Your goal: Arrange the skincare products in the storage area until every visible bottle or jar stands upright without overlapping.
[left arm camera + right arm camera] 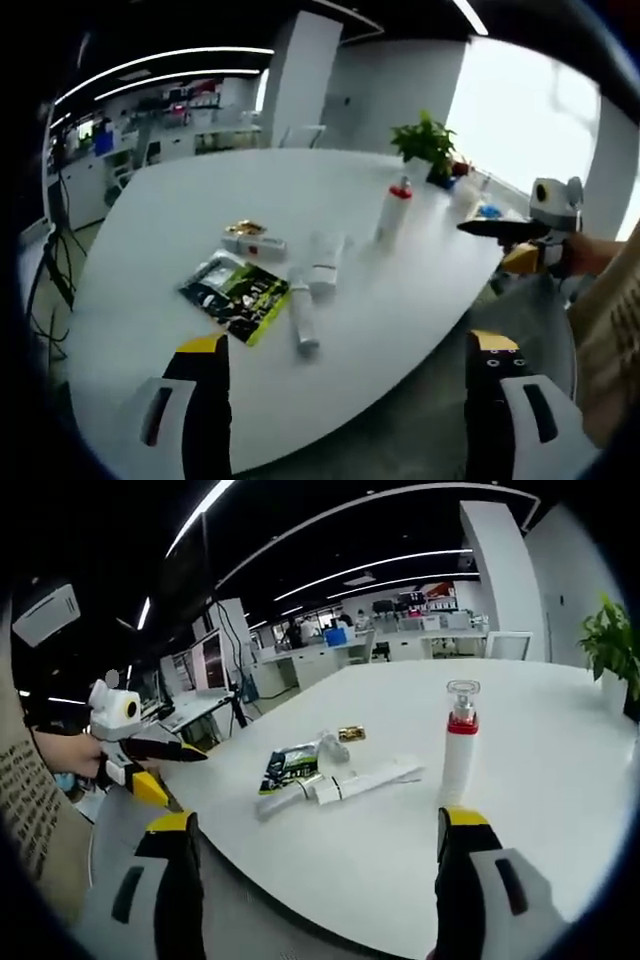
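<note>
On the white table (200, 200) a tall white bottle with a red collar and clear cap (393, 212) (460, 742) stands upright. Two white tubes (303, 310) (365, 779) lie flat beside a green and black sachet (235, 295) (289, 764). A small white jar with a gold top (252, 238) (349, 734) lies behind them. My left gripper (345, 375) is open, held off the table's near edge. My right gripper (312, 850) is open too, just short of the bottle; it shows at the right of the left gripper view (500, 229). The left gripper shows at the left of the right gripper view (150, 750).
A potted green plant (428, 147) (612, 645) stands at the table's far side, with small blue items (488, 211) near it. Desks, chairs and shelving fill the office behind. A person's sleeve (610, 340) is at the right edge.
</note>
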A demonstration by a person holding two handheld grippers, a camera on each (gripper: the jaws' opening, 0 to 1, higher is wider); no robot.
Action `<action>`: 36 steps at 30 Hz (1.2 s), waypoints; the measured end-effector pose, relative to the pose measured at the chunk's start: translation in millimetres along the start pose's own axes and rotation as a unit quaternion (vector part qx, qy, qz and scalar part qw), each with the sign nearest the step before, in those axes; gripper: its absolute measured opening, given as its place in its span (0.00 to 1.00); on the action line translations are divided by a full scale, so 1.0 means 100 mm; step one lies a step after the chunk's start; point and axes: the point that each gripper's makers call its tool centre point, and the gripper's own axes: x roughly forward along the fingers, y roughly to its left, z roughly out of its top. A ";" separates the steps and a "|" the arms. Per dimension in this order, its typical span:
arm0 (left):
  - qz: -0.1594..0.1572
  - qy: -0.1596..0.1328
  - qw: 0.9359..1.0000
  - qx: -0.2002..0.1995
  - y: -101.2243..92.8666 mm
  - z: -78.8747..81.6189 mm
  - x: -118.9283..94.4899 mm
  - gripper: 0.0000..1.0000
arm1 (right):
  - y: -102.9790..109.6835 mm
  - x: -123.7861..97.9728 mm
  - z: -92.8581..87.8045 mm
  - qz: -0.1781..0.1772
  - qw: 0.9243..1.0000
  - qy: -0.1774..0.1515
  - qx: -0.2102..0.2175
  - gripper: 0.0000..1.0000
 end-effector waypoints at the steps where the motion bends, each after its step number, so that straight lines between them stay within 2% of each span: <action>1: 0.000 0.000 1.000 -0.001 0.00 0.00 0.00 0.96 | 0.00 0.00 0.00 0.000 1.000 0.000 -0.001 0.98; 14: -0.004 0.010 1.000 0.000 -0.05 0.05 0.07 0.95 | 0.04 -0.01 -0.04 0.004 1.000 0.006 -0.012 0.98; 36: -0.030 0.038 0.998 0.032 -0.15 0.25 0.38 0.95 | 0.02 -0.02 -0.07 0.000 1.000 0.010 -0.018 0.98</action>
